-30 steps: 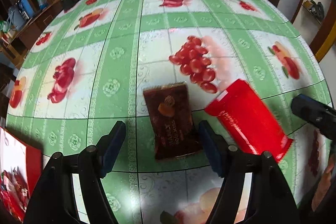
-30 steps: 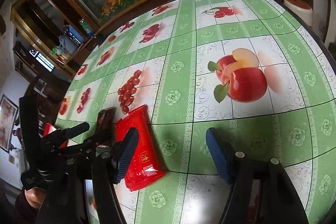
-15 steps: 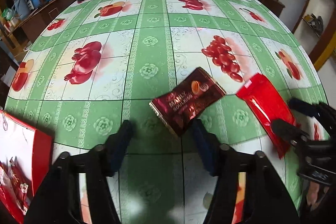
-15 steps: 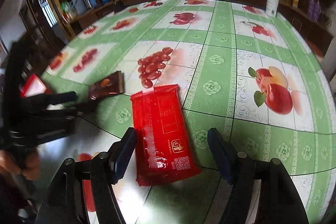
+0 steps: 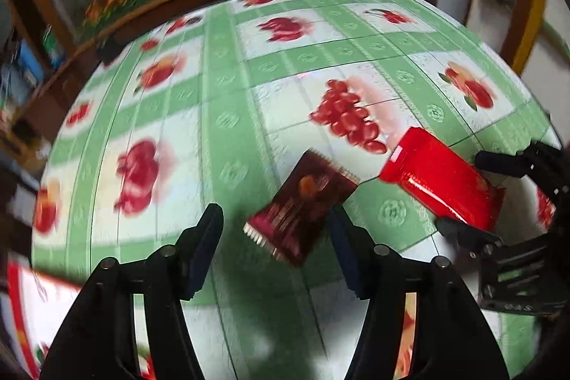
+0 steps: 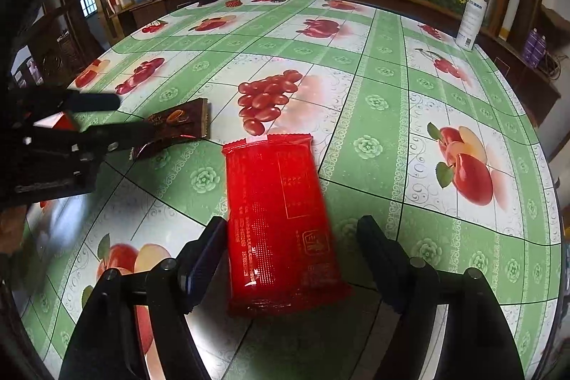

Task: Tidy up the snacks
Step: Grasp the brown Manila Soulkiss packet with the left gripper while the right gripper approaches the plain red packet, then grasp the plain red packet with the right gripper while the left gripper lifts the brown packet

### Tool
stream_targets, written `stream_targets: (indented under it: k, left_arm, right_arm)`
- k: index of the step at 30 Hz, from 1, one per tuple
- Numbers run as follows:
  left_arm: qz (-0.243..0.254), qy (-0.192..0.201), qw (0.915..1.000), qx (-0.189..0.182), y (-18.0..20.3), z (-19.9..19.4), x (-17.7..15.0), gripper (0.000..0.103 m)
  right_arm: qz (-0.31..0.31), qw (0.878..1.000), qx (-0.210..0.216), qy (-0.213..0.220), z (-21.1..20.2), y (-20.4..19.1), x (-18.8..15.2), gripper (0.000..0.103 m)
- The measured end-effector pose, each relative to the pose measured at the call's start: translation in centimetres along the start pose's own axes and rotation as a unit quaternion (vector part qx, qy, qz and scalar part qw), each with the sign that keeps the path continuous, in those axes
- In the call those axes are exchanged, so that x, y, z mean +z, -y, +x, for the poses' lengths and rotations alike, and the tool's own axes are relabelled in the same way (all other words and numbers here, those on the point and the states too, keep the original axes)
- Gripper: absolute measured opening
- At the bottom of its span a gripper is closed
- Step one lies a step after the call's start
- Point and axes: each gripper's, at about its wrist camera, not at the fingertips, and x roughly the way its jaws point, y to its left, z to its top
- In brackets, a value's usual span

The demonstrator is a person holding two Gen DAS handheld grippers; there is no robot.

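Snacks lie flat on the counter (image 6: 374, 102), which has a green and white cloth with pictures of fruit on it. One is a dark brown snack pack (image 5: 302, 207) with an orange spot on the front. It lies at a slant between the two fingers of the left gripper (image 5: 276, 243), nearer the right finger than the left one. The fingers are wide open and hold nothing. That picture is blurry, so I cannot tell if a finger touches the pack.

The other snack is a red snack pack (image 6: 281, 223), long and shiny. Its near end lies between the fingers of the right gripper (image 6: 292, 259). Those fingers are wide open too, with nothing in their hold. The left finger is just beside the pack's edge, and the right finger is a bit apart from it.

The two packs lie near each other but do not touch. From the right wrist view the brown pack (image 6: 176, 127) is to the left of the red one, partly behind the left gripper (image 6: 103, 121). From the left wrist view the red pack (image 5: 441, 182) is to the right, with the right gripper (image 5: 473, 194) around its far end.

A white bottle (image 6: 472, 18) stands upright at the far edge of the counter. A red and white box (image 5: 32, 301) sits at the near left corner.
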Motion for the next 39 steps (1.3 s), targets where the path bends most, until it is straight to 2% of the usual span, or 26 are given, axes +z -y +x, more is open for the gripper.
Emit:
stream_targets:
  k: [3, 4, 7, 10, 12, 15, 17, 20, 22, 26, 28, 32, 39]
  left_arm:
    - [0.048, -0.019, 0.9987, 0.004, 1.6, 1.6, 0.1, 0.061]
    - [0.049, -0.001, 0.9988, 0.004, 1.7, 1.4, 0.1, 0.059]
    - [0.043, -0.001, 0.9990, -0.017, 1.2, 1.4, -0.1, 0.059]
    - [0.030, -0.005, 0.9980, -0.055, 0.8, 1.2, -0.5, 0.039]
    - [0.036, -0.001, 0.9978, -0.056, 1.5, 0.8, -1.1, 0.030]
    - [0.045, 0.008, 0.9971, -0.061, 2.9, -0.3, -2.3, 0.029]
    - [0.045, 0.012, 0.9968, -0.065, 3.5, -1.0, -3.1, 0.029]
    - [0.029, 0.012, 0.9970, -0.070, 4.0, -2.1, -4.6, 0.028]
    - [0.018, 0.012, 0.9970, -0.074, 3.8, -2.8, -5.5, 0.028]
    - [-0.006, 0.005, 0.9969, -0.079, 3.2, -3.9, -7.3, 0.016]
    - [-0.022, -0.001, 0.9965, -0.081, 2.6, -4.1, -7.9, 0.016]
    - [-0.034, 0.000, 0.9980, -0.054, 2.0, -4.9, -9.3, 0.016]
    - [-0.055, 0.001, 0.9970, -0.055, 0.8, -5.5, -10.7, 0.016]
  right_arm:
    - [-0.001, 1.000, 0.001, -0.001, 0.0, 0.0, 0.0, 0.078]
    - [-0.002, 1.000, 0.001, -0.001, 0.0, 0.1, 0.0, 0.078]
    - [-0.002, 1.000, 0.002, -0.002, 0.0, 0.1, 0.0, 0.078]
    - [-0.002, 1.000, 0.003, -0.001, -0.1, 0.1, 0.0, 0.079]
    - [-0.002, 1.000, 0.002, 0.000, -0.1, 0.1, 0.0, 0.078]
    - [-0.001, 1.000, 0.001, 0.004, -0.2, 0.1, -0.1, 0.075]
    - [0.003, 1.000, -0.002, 0.011, -0.3, 0.3, -0.1, 0.064]
    - [0.010, 1.000, -0.005, 0.015, -0.5, 0.6, -0.1, 0.056]
    - [0.008, 1.000, -0.009, 0.017, -0.5, 0.4, -0.2, 0.055]
    - [0.011, 1.000, -0.015, 0.020, -0.8, 0.1, -0.7, 0.053]
    - [0.011, 1.000, -0.016, 0.021, -1.0, -0.1, -1.0, 0.053]
    - [0.015, 1.000, -0.016, 0.022, -1.4, -0.5, -1.6, 0.053]
    - [0.017, 1.000, -0.003, 0.024, -2.1, -1.9, -2.6, 0.054]
